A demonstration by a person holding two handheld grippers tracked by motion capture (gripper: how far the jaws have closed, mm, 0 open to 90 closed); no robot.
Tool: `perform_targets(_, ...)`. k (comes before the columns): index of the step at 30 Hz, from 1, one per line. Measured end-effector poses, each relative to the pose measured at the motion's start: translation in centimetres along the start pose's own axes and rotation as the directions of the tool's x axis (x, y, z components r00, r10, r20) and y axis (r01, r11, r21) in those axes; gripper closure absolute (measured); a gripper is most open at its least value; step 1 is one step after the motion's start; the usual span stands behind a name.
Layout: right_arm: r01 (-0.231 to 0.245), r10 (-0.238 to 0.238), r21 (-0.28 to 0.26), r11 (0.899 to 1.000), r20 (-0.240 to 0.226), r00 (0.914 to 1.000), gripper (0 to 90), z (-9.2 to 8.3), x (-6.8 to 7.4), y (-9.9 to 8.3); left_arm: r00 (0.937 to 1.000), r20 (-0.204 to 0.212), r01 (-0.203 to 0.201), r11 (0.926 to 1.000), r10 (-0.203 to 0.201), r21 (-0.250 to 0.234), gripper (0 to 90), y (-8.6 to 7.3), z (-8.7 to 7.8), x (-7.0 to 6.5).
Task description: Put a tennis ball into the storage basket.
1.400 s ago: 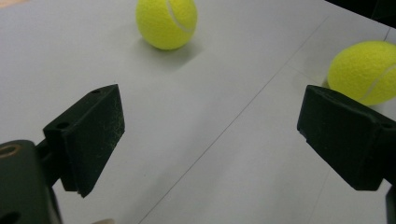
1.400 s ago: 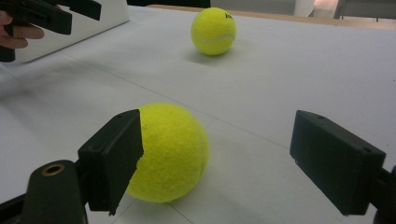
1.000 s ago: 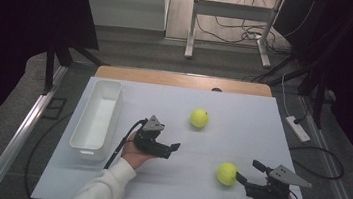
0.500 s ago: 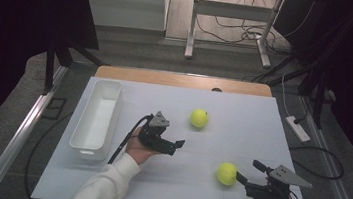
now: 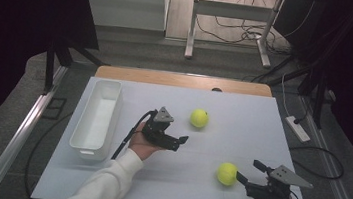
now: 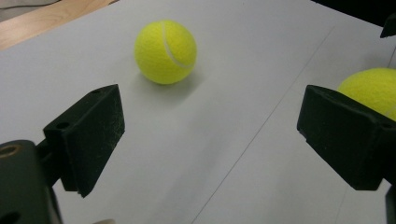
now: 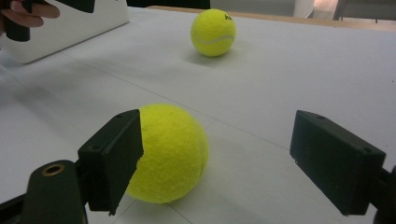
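Two yellow tennis balls lie on the white table (image 5: 257, 124). The far ball (image 5: 199, 117) rests near the middle, the near ball (image 5: 227, 173) toward the front right. My left gripper (image 5: 179, 142) is open and points right, short of the far ball (image 6: 165, 51); the near ball (image 6: 369, 86) peeks from behind its right jaw. My right gripper (image 5: 248, 171) is open and points left at the near ball (image 7: 170, 151), which sits just inside its left jaw, with the far ball (image 7: 213, 32) beyond.
A white rectangular bin (image 5: 95, 120) stands along the table's left side, its wall (image 7: 70, 23) also in the right gripper view. A wooden strip (image 5: 181, 80) borders the far edge. Cables and desk legs lie on the floor behind.
My left gripper has moved forward and right, nearer the far ball. The right gripper and both balls have hardly shifted.
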State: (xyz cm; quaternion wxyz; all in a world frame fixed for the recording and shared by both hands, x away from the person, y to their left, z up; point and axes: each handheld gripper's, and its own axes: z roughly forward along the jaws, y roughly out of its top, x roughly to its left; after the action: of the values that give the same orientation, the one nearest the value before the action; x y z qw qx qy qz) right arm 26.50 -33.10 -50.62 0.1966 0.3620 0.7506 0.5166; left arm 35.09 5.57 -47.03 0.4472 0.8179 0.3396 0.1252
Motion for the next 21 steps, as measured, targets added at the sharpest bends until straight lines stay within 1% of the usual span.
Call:
perform_targets(4,-0.001,0.001,0.001,1.000,0.000,1.0000,16.8,0.0,0.0,0.0,1.0000,0.001,0.002,1.0000,-0.002,0.005,8.2,0.2,0.5,0.2)
perform_targets(8,0.002,-0.002,0.002,1.000,0.004,1.0000,16.8,0.0,0.0,0.0,0.9999,0.004,-0.015,0.9999,0.015,0.004,8.1,0.6,0.9,0.3)
perform_targets(13,0.002,-0.002,0.004,1.000,0.007,1.0000,16.8,0.1,0.0,0.0,0.9999,0.010,-0.013,0.9999,0.013,0.004,8.1,0.8,1.4,0.5)
perform_targets(18,0.002,-0.002,0.006,1.000,0.008,1.0000,16.8,0.0,0.0,-0.1,0.9999,0.012,0.004,1.0000,-0.004,-0.001,8.1,0.8,1.7,0.8)
perform_targets(21,0.005,-0.005,0.006,1.000,0.007,1.0000,16.8,0.1,-0.1,-0.1,1.0000,0.006,0.004,1.0000,-0.004,-0.002,8.1,0.9,1.9,0.8)
